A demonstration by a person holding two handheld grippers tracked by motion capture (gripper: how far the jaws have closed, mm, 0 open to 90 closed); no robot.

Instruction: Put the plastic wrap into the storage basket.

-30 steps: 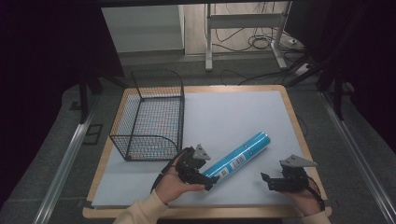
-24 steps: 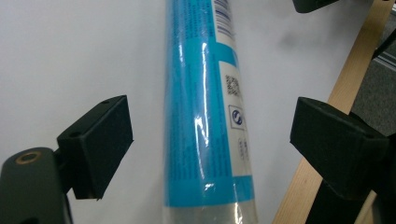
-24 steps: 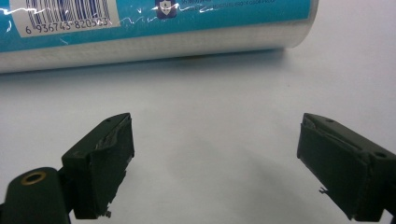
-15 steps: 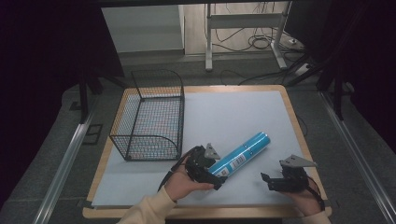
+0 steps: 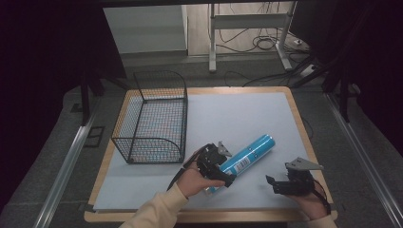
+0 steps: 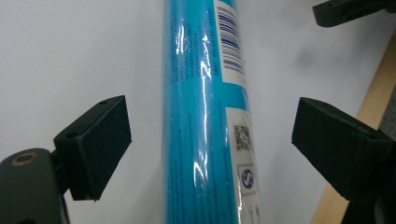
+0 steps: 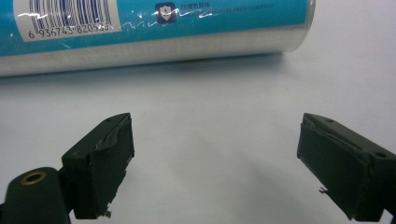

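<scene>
A long blue tube point(image 5: 247, 156) wrapped in shiny film lies slanted on the pale mat, near the front middle. My left gripper point(image 5: 223, 172) is open at the tube's near end. In the left gripper view the blue tube point(image 6: 205, 116) runs up between the two wide-apart jaws, touching neither. My right gripper point(image 5: 274, 183) rests open on the mat to the right of the tube. In the right gripper view the tube point(image 7: 154, 28) lies crosswise beyond the jaws, its barcode facing the camera.
A black wire basket point(image 5: 154, 116) stands at the left of the mat point(image 5: 247, 114), open at the top. The table's wooden edge point(image 5: 304, 137) runs along the right. Dark floor, rails and desk legs surround the table.
My left gripper has moved right and forward along the mat until its open jaws straddle the tube's near end. The right gripper and the tube have stayed put.
</scene>
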